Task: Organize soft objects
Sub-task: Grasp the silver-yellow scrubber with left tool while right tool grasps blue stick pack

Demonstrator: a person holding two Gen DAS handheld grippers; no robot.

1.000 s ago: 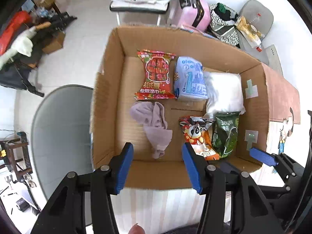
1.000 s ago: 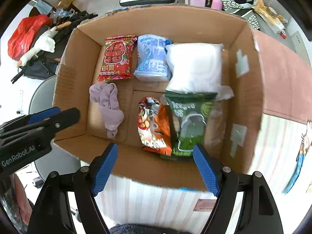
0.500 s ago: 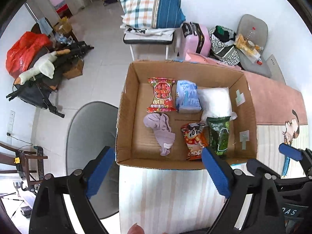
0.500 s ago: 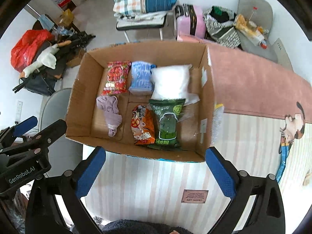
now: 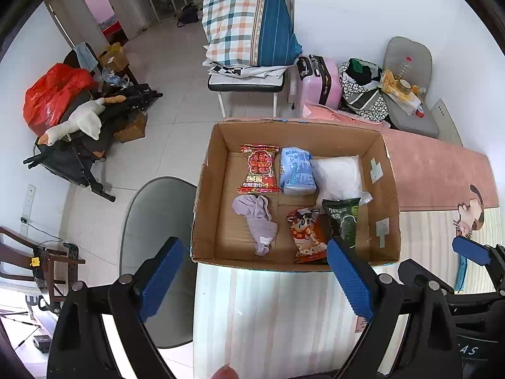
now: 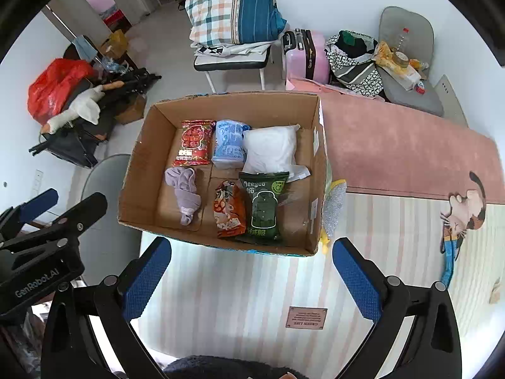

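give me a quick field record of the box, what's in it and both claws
container: open cardboard box on striped mat
back row: red packet, blue pack, white pillow bag
front row: purple cloth, orange snack bag, green packet
left claw: open, empty
right claw: open, empty
beside box: silvery yellow item, unclear

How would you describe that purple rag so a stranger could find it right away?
Start at the open cardboard box on the striped mat. Six soft things lie inside in two rows; look at the row nearer the camera, at its left end, just below the red snack packet. The crumpled lilac cloth is the only bare fabric there: everything else is a sealed plastic packet.
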